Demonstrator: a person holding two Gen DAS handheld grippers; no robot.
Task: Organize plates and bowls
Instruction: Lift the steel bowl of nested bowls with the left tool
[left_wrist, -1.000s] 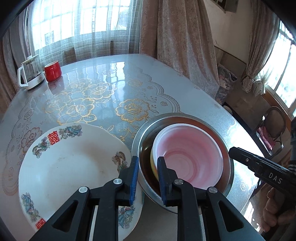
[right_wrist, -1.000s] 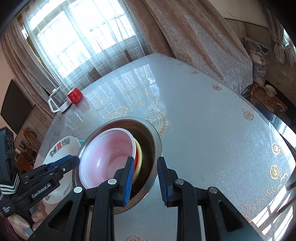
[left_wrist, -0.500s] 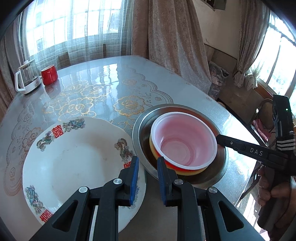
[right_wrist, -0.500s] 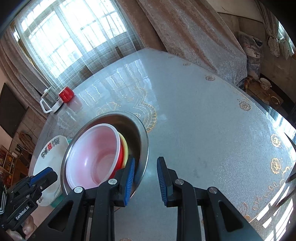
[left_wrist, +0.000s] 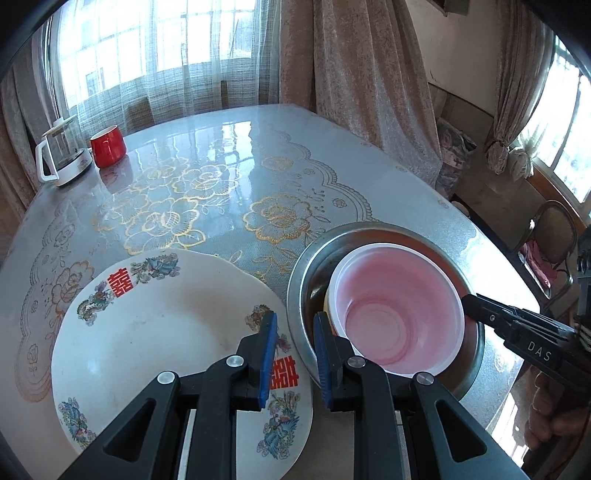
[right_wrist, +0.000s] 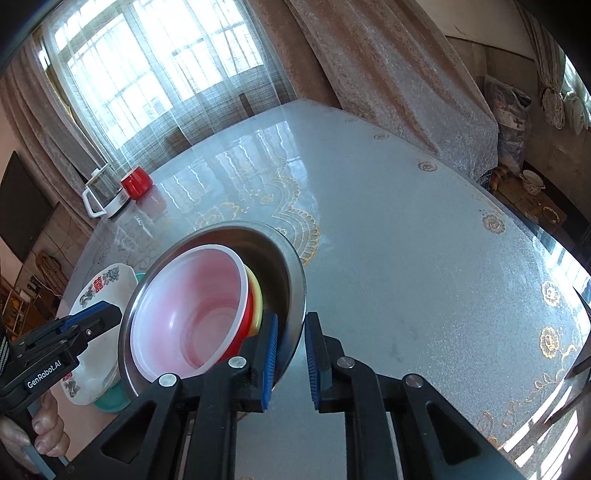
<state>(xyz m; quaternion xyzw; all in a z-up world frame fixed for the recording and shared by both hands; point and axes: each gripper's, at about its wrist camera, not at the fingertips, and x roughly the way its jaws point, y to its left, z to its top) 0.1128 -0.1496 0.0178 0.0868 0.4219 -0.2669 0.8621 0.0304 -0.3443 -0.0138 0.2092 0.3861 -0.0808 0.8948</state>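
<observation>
At the tabletop's (left_wrist: 332, 162) far left edge stand a glass kettle (left_wrist: 61, 155) and a red cup (left_wrist: 108, 146). Near the front edge lies the white decorated plate (left_wrist: 155, 325), seemingly resting on a teal dish (right_wrist: 110, 400), though little of that shows. The left gripper (left_wrist: 293, 356) hovers with jaws released, straddling the steel bowl's (left_wrist: 476, 332) near rim beside the plate. Inside the steel bowl nests a pink bowl (left_wrist: 399, 306) over red and yellow ones. The right gripper (right_wrist: 290, 356), jaws parted, straddles the steel rim's right side.
</observation>
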